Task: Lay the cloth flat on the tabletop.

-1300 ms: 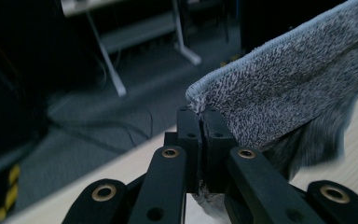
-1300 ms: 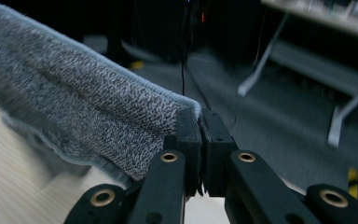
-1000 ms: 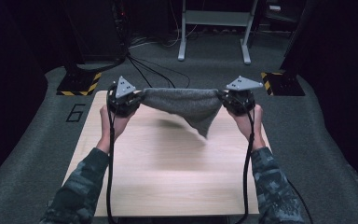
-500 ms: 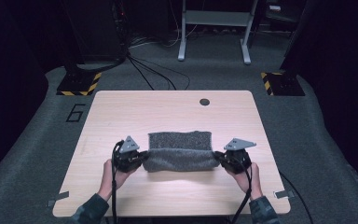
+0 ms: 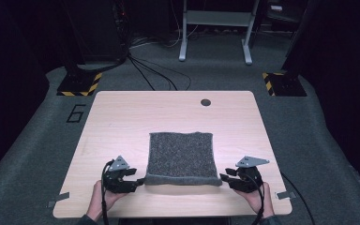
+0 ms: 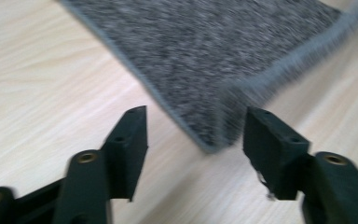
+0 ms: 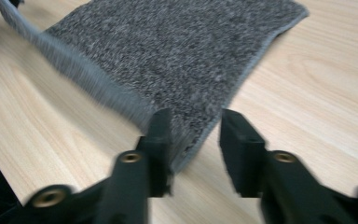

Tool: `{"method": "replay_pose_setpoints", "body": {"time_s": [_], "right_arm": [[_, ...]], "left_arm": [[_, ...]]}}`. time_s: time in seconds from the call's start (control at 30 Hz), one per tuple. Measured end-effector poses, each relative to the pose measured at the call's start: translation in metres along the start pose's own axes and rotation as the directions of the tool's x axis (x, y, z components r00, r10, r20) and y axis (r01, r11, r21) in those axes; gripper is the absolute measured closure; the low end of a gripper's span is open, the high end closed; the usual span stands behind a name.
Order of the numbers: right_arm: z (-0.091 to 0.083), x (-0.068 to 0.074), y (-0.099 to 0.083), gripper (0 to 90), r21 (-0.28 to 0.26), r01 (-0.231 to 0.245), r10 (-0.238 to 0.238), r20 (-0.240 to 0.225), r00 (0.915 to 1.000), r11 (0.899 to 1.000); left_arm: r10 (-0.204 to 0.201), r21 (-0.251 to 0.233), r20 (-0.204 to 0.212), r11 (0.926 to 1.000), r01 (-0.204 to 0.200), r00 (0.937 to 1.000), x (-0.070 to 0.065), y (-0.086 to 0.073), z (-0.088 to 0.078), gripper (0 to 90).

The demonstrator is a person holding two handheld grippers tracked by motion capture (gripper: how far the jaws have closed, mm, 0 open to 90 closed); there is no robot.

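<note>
With jaws just opened off the cloth [image 5: 182, 157], both grippers [image 5: 138, 179] [image 5: 223, 178] low, empty, at its near corners.

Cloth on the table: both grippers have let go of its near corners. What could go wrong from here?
1. The cloth near edge looks folded; the layers may spring apart now that the jaws have just been opening.
2. The left gripper has the corner between its open jaws, so pulling back could snag and drag it.
3. The right gripper left finger appears to sit against the corner; withdrawing may skew the cloth.
</note>
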State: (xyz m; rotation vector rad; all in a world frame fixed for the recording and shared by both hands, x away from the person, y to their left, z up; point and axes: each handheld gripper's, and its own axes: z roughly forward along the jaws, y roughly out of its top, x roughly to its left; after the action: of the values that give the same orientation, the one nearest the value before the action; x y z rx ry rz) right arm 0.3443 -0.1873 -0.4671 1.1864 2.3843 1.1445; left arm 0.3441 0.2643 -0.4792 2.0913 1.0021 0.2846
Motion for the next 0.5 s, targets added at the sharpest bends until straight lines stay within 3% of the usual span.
{"method": "replay_pose_setpoints", "body": {"time_s": [0.03, 0.1, 0.23, 0.3, 0.33, 0.37, 0.5], "right_arm": [[-0.003, -0.002, 0.001, 59.4, -0.009, -0.009, 0.009, 0.003, 1.0, 1.0], [-0.005, -0.006, 0.005, 55.4, -0.025, -0.023, 0.024, 0.018, 0.9995, 0.999], [0.002, -0.012, 0.015, 46.5, -0.032, -0.026, 0.028, 0.055, 0.9981, 0.999], [0.01, -0.011, 0.02, 40.2, -0.03, -0.013, 0.015, 0.07, 0.9974, 0.999], [0.022, -0.009, 0.026, 27.4, -0.011, -0.014, 0.015, 0.092, 0.9956, 1.0], [0.022, -0.009, 0.026, 27.4, -0.011, -0.014, 0.015, 0.092, 0.9956, 1.0], [0.051, -0.009, 0.033, 16.7, 0.002, -0.004, 0.004, 0.117, 0.9932, 1.0]], "left_arm": [[-0.022, -0.023, -0.007, 0.9995, 0.022, 0.9997, 0.003, 0.0, -0.003, 36.9], [-0.022, -0.044, -0.024, 0.9988, 0.021, 0.9995, 0.009, 0.003, -0.009, 34.4], [-0.022, -0.033, -0.055, 0.9993, 0.02, 0.9983, 0.016, 0.012, -0.007, 27.5], [-0.033, -0.033, -0.074, 0.999, 0.031, 0.9967, 0.019, 0.015, 0.003, 24.8], [-0.043, -0.029, -0.079, 0.9988, 0.04, 0.996, 0.019, 0.017, 0.009, 20.8], [-0.037, -0.011, -0.079, 0.9993, 0.036, 0.9962, 0.019, 0.019, 0.015, 20.8], [0.003, 0.041, -0.122, 0.9992, 0.002, 0.9926, 0.014, 0.025, 0.042, 16.0]]}}
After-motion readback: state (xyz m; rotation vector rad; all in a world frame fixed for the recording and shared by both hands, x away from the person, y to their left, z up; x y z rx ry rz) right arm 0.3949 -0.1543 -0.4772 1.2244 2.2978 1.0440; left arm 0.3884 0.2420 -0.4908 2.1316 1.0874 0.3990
